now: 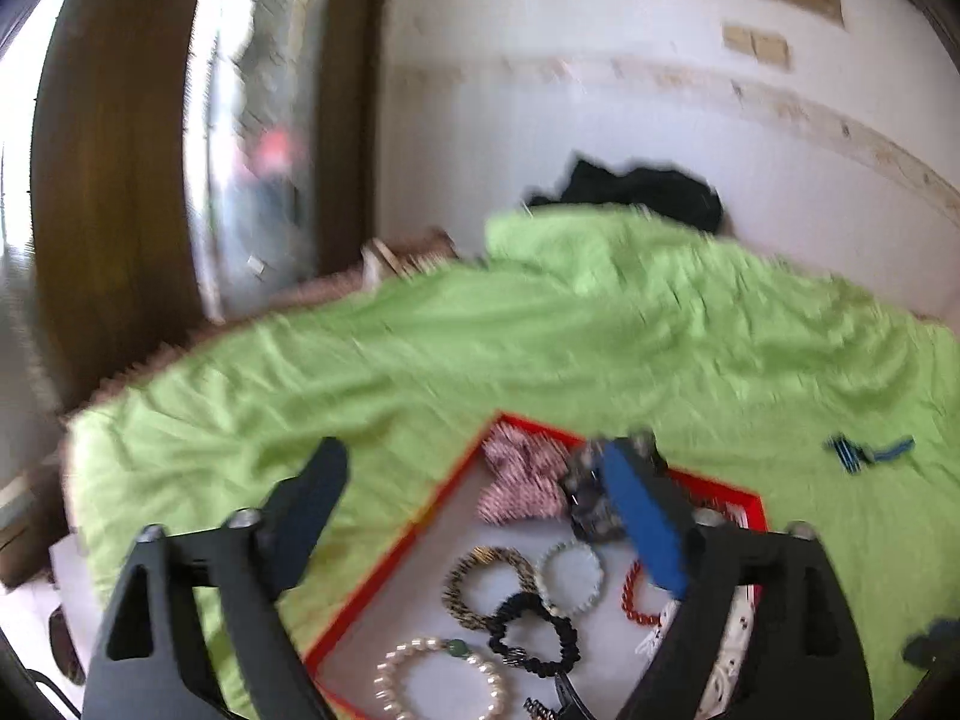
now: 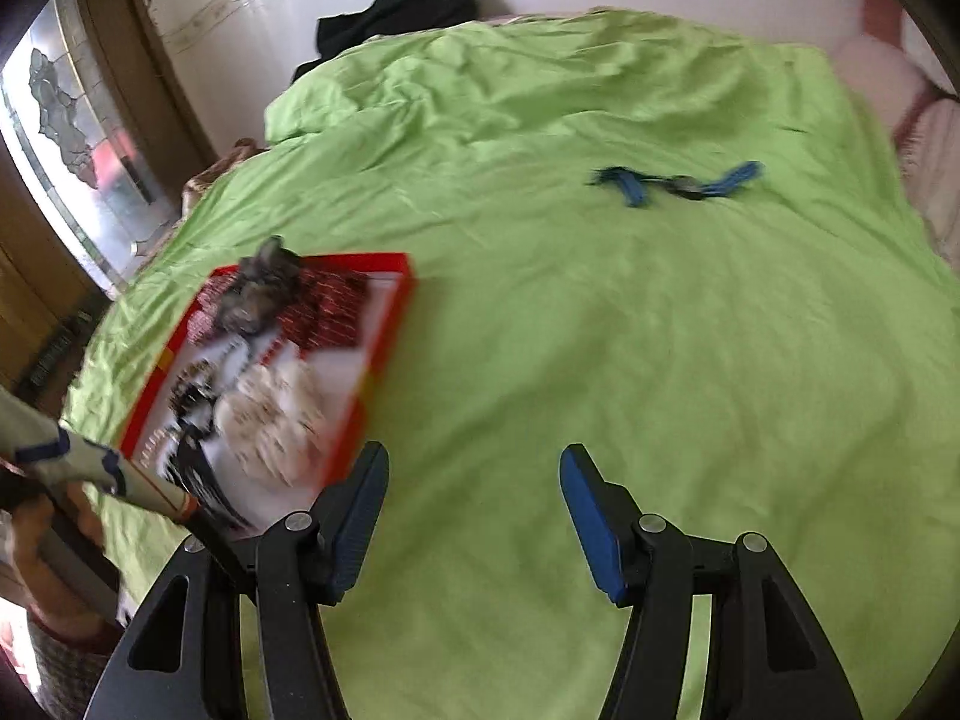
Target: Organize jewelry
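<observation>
A bed under a bright green sheet [image 2: 600,330] filled the scene, and the red-rimmed tray [image 2: 393,324] sat at its left side, already heaped with bracelets and scrunchies. The left gripper [image 1: 480,498] hung over the tray, jaws wide, nothing between them. The right gripper [image 2: 471,516] was over bare sheet, jaws partly apart and empty. A drop-off looked just done; the next job, seemingly, was fetching the blue-strapped watch [image 2: 678,183] lying well apart, which called for a long reach across.
</observation>
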